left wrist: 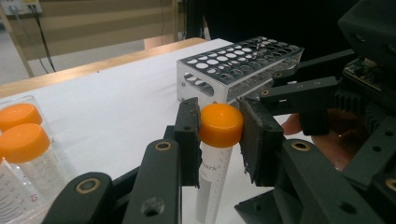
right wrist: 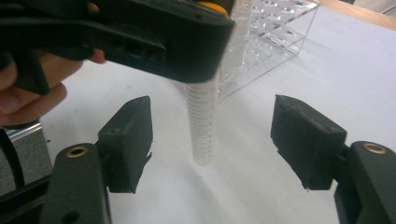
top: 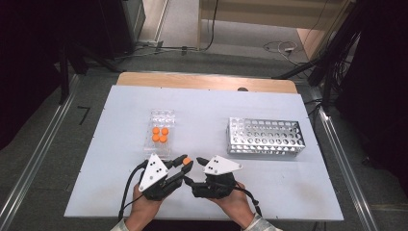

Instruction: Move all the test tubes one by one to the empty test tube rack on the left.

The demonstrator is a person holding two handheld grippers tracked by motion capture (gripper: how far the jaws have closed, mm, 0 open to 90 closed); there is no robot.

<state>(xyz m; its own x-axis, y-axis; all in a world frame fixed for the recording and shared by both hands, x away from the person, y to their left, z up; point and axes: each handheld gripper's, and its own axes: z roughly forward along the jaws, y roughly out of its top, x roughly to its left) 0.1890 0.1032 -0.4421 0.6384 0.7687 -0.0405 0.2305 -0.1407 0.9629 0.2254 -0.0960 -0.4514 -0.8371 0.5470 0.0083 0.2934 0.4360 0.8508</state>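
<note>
A clear tube (left wrist: 212,177) with an orange cap (left wrist: 221,123) hangs upright just above the white table. My left gripper (top: 186,162) is shut on it, its pads pressing the cap from both sides. My right gripper (right wrist: 212,140) stands open facing it. The tube's lower end (right wrist: 201,126) sits between the wide-apart pads (right wrist: 128,140), touching neither. In the high view my right gripper (top: 193,169) is close beside the left one near the table's front edge, and the orange cap (top: 186,160) shows between them.
A clear rack (top: 160,134) holding several orange-capped tubes (left wrist: 23,135) stands just beyond the left gripper. A perforated metal rack (top: 265,136) stands to the right. The white table top (top: 120,159) extends left and right of both hands.
</note>
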